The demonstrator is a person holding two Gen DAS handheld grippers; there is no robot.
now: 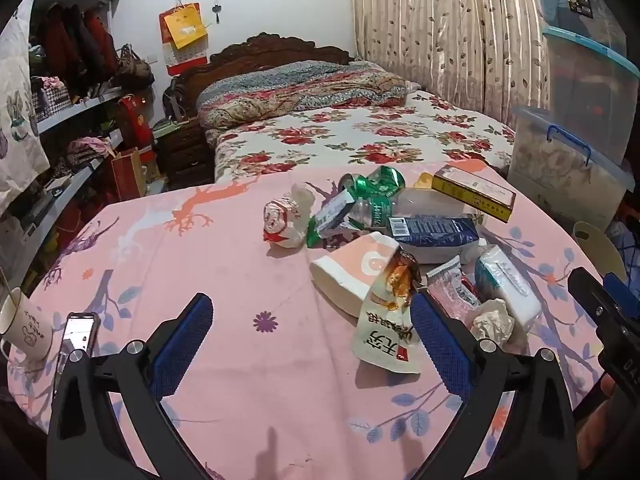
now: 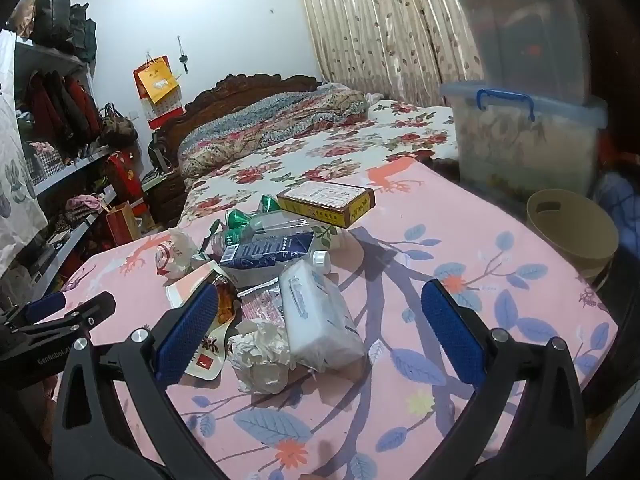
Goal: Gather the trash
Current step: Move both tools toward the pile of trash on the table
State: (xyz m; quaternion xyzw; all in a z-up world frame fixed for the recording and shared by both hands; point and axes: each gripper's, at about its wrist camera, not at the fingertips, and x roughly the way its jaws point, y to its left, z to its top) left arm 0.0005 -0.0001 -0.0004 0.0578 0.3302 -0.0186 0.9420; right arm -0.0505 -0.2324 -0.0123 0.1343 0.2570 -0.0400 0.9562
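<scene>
Pink printed cloth covers table point(image 1: 224, 248); trash heaped right of centre. Left gripper point(image 1: 312, 336) jaws wide apart, empty, beside white snack pouch point(image 1: 386, 340): light, crinkly, slippery; pinch flat edge. Crumpled tissue point(image 2: 262, 354): soft, weightless. Right gripper point(image 2: 320, 332) gaping, empty, over wipes pack point(image 2: 316, 320): squashy; grip across middle. Beige bin point(image 2: 572, 236) far right.

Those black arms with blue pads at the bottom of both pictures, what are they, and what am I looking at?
They are hand-held claws, one per hand, each with a camera looking along its fingers. One picture is from the left claw, the other from the right claw. Both are open and hold nothing. On the pink tablecloth lies a trash pile: snack pouch, crumpled paper, tissue pack, yellow box, green cans. A beige bin stands at the table's right edge.
</scene>
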